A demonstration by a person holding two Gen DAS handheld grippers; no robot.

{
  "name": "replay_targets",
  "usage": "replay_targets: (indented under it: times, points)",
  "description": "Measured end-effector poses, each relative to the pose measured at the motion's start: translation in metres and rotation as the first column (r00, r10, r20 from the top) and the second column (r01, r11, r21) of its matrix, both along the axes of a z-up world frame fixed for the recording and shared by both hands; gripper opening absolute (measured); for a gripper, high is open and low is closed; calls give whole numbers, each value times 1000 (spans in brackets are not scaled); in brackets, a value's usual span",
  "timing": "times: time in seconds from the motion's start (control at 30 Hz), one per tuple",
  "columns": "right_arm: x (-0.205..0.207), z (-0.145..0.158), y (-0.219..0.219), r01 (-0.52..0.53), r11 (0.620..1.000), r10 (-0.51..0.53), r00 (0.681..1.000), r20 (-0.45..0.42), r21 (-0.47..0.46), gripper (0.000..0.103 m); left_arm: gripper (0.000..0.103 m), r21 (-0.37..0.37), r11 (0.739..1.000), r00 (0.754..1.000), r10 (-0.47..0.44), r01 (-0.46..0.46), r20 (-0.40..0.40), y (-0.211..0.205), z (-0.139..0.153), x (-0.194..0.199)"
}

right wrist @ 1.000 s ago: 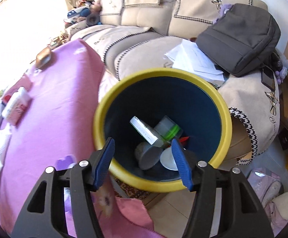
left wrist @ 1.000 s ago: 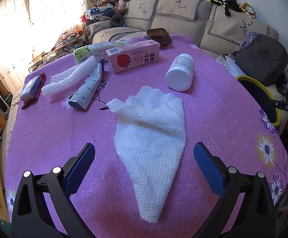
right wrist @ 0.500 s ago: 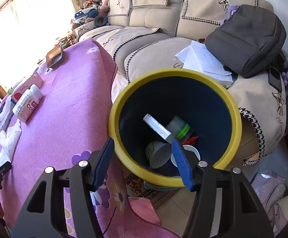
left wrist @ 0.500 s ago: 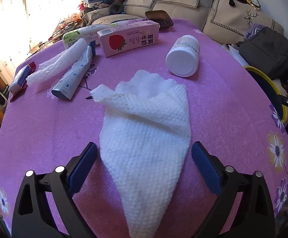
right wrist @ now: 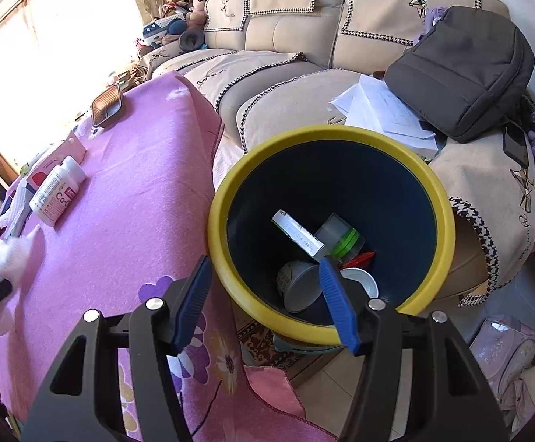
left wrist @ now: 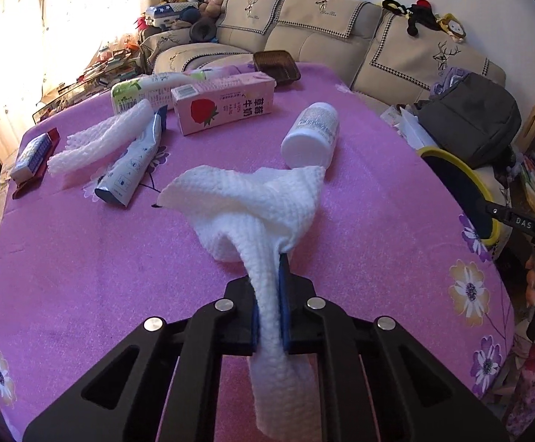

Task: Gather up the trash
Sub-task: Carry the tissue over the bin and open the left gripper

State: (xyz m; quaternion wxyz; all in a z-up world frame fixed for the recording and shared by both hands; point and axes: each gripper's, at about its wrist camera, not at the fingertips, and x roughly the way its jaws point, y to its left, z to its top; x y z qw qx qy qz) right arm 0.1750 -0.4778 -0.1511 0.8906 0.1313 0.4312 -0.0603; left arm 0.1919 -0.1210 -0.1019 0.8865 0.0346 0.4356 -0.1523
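Tissue point(left wrist: 267, 217) pinched mid-fold between pressed-together pads of left gripper point(left wrist: 268, 305), front half draped onto purple tablecloth point(left wrist: 83, 258) just ahead; soft, light, limp, likely to trail, so best gripped at bunched middle. Right gripper point(right wrist: 263, 294) spread, empty, poised over yellow-rimmed bin point(right wrist: 447, 221).

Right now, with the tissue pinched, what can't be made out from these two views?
- Left wrist view: the bin shows only part of its rim; the table edge hides the rest.
- Left wrist view: the left gripper covers the tissue's middle.
- Right wrist view: the right gripper blocks part of the cup in the bin.
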Motion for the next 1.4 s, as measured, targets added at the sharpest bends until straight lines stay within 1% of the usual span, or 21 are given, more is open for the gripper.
replay_targets:
  times: [0.13,0.23,0.3,0.37,0.43,0.53,0.63,0.7,0.8,0.9,1.0,1.07,1.1,1.13,1.2,1.27,1.3,1.4]
  points:
    - [-3,4,-1,7,1000,-7,1000,12,-15,57,9,-32,999,998,-41,43,53,-11,31,-12]
    - [-7,7,-4,18,1000,-17,1000,24,-21,57,9,-64,994,993,-82,88,86,-32,52,-14]
    - [-10,9,-8,27,999,-27,999,32,-26,57,9,-58,990,986,-117,125,115,-54,63,-13]
    - [-15,11,-14,42,998,-41,998,36,-37,57,9,-68,982,978,-165,175,124,-81,71,-9]
    - [-20,12,-22,59,998,-57,997,43,-36,57,9,-63,973,968,-212,222,134,-110,76,-6]
    - [-31,14,-37,91,995,-89,995,55,-37,57,9,-68,952,950,-289,298,119,-158,79,1]
    - [-43,17,-54,122,992,-120,991,66,-30,57,9,-57,932,931,-350,357,102,-208,75,10]
    - [-49,17,-64,139,990,-137,988,69,-28,57,9,-49,921,921,-383,387,73,-243,67,19]
    - [-57,17,-81,167,986,-164,984,72,-23,57,9,-29,911,911,-411,412,34,-289,52,33]
    - [-64,17,-96,191,981,-190,979,75,-15,57,10,-29,903,902,-429,428,-47,-334,29,51]
    - [-69,15,-108,208,978,-207,976,72,-6,58,11,-23,902,894,-430,431,-127,-368,3,68]
    - [-72,13,-114,216,976,-216,974,71,2,57,19,-9,906,891,-418,423,-178,-386,-14,77]
    - [-74,13,-116,219,976,-219,973,71,5,58,35,-1,909,891,-409,417,-199,-392,-20,81]
    - [-75,12,-119,221,975,-221,973,71,8,58,59,14,913,894,-395,407,-212,-396,-26,83]
    - [-77,11,-122,223,975,-224,972,70,14,58,78,47,918,903,-377,394,-205,-404,-31,84]
    - [-78,10,-124,224,974,-224,972,69,19,58,84,72,914,905,-380,399,-189,-401,-31,82]
    - [-78,10,-125,223,975,-224,972,69,21,58,89,81,911,905,-385,404,-179,-401,-29,82]
    - [-78,8,-125,220,975,-222,973,70,32,58,90,81,911,907,-389,405,-160,-394,-20,77]
